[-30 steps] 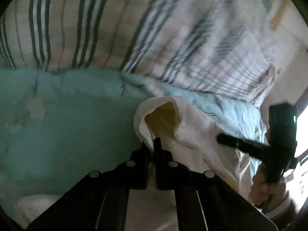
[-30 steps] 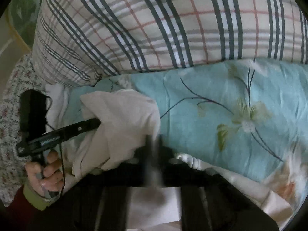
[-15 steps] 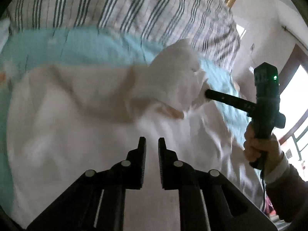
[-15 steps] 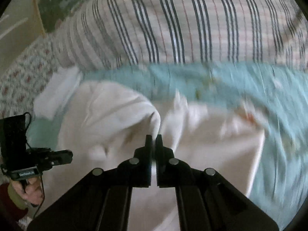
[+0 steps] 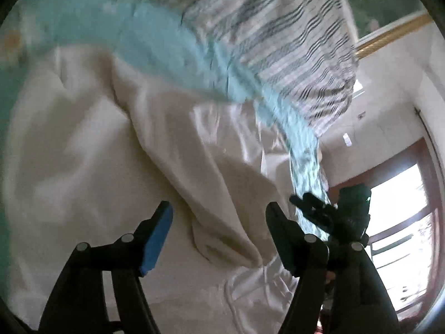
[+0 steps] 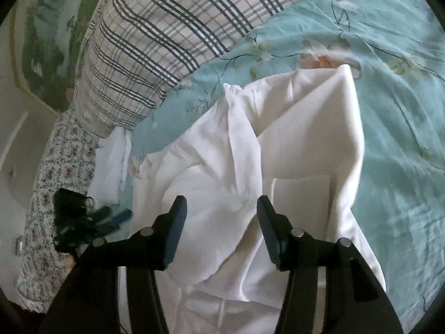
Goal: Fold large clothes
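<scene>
A large white garment (image 5: 119, 150) lies rumpled on a teal floral bedspread (image 6: 395, 128). It also shows in the right wrist view (image 6: 222, 178), partly folded over itself with a raised fold at its far end. My left gripper (image 5: 219, 217) is open and empty just above the garment. My right gripper (image 6: 219, 211) is open and empty above the garment's near part. The right gripper also shows at the right of the left wrist view (image 5: 328, 217). The left gripper also shows at the lower left of the right wrist view (image 6: 91, 222).
A large plaid pillow (image 6: 167, 36) lies at the far side of the bed. A small white cloth (image 6: 111, 164) lies beside the garment at left. A floral sheet (image 6: 47, 194) hangs over the bed's left edge. A window (image 5: 397, 236) is at right.
Both grippers have opened and let go of the garment, which now lies on the bed. The left gripper has swung toward the garment's right side, near the right gripper.
</scene>
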The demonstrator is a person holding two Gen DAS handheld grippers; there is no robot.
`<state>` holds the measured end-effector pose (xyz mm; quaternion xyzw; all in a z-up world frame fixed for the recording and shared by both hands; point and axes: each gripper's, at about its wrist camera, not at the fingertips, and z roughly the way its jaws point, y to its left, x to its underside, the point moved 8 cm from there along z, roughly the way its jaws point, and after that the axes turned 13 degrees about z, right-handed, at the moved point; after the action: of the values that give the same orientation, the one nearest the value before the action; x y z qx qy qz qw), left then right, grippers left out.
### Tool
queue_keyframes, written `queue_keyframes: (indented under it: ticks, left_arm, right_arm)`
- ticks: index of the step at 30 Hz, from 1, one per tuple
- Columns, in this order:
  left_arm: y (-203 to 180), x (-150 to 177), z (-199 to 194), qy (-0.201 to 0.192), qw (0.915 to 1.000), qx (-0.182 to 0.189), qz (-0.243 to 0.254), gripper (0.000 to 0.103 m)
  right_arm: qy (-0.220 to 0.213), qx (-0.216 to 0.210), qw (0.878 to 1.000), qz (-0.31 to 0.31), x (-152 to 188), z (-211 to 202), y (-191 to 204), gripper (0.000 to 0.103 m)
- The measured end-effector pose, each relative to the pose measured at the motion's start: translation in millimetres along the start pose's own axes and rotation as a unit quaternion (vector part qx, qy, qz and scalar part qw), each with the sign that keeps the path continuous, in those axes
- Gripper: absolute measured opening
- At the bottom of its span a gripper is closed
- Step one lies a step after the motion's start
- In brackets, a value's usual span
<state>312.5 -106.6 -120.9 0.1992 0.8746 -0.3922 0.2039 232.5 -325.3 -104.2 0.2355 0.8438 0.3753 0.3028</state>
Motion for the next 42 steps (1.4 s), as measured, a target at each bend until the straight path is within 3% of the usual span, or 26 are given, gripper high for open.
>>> queue_keyframes:
  ticks: [4,5,6,7,8,13,18,19,20,21,24,26,28,34,39,41,42]
  left_arm:
    - [1.9,8.9,45.1,0.038,0.9991,0.008,-0.02,0.068]
    - [0.9,8.4,53.6,0.041,0.9989,0.013,-0.017,0.058]
    - [-2.1,7.6,60.4,0.042,0.999,0.014,-0.008,0.029]
    - [-3.0,7.3,64.8,0.045,0.9989,0.009,0.0,0.011]
    - [-1.6,7.0,65.8,0.045,0.999,0.0,0.005,0.006]
    - [15.2,-0.9,10.0,-0.028,0.9963,-0.065,0.048,0.005]
    - [35.5,8.2,-13.8,-0.034,0.997,-0.062,0.03,0.005]
    - [34.2,8.2,-12.8,-0.035,0.9971,-0.06,0.03,0.005]
    - [32.4,8.1,-12.9,-0.037,0.9973,-0.056,0.031,0.005]
    - [28.4,7.0,-13.9,-0.041,0.9973,-0.05,0.034,0.005]
    - [14.7,3.3,-21.5,-0.059,0.9961,-0.037,0.055,0.005]
    - [11.2,4.7,-20.7,-0.055,0.9951,-0.048,0.067,0.006]
    - [15.2,10.6,-12.5,-0.04,0.9944,-0.064,0.074,0.006]
    - [36.3,40.4,13.2,0.007,0.9941,-0.093,0.056,0.012]
    - [25.9,46.5,-21.6,-0.019,0.9903,-0.12,0.067,0.031]
    - [13.4,43.9,-33.4,-0.033,0.9895,-0.117,0.077,0.031]
    - [5.3,42.2,-37.8,-0.039,0.9898,-0.109,0.083,0.031]
  right_arm:
    - [0.014,0.031,0.999,0.004,1.7,18.1,-1.9,0.054]
    - [0.014,0.036,0.999,0.004,1.5,19.8,-4.2,0.054]
    - [0.012,0.041,0.999,0.006,0.0,22.6,-6.0,0.054]
    - [0.01,0.044,0.999,0.007,-2.3,25.5,-7.1,0.054]
    - [0.008,0.046,0.999,0.007,-4.2,27.4,-8.0,0.054]
    - [0.003,0.05,0.999,-0.002,-11.0,34.5,-3.3,0.054]
    - [0.039,0.069,0.997,-0.014,0.1,68.2,-1.4,0.054]
    - [0.048,0.083,0.995,-0.017,4.0,76.4,-3.7,0.05]
    - [0.055,0.088,0.994,-0.018,7.3,81.4,-3.9,0.024]
    - [0.062,0.084,0.994,-0.015,9.7,83.3,-2.7,0.003]
    - [0.001,0.028,0.999,-0.019,-1.0,44.3,18.0,0.005]
    - [-0.031,0.014,0.999,-0.011,-6.9,19.9,18.7,0.005]
    - [-0.041,0.039,0.998,-0.009,-7.0,8.3,5.0,0.005]
    - [-0.006,0.131,0.991,0.01,14.2,22.1,-38.0,0.011]
    - [-0.075,0.136,0.988,-0.017,14.7,-17.6,-14.7,0.021]
    - [-0.088,0.108,0.99,-0.034,16.5,-24.8,6.1,0.022]
    - [-0.073,0.083,0.993,-0.043,21.5,-20.4,17.6,0.022]
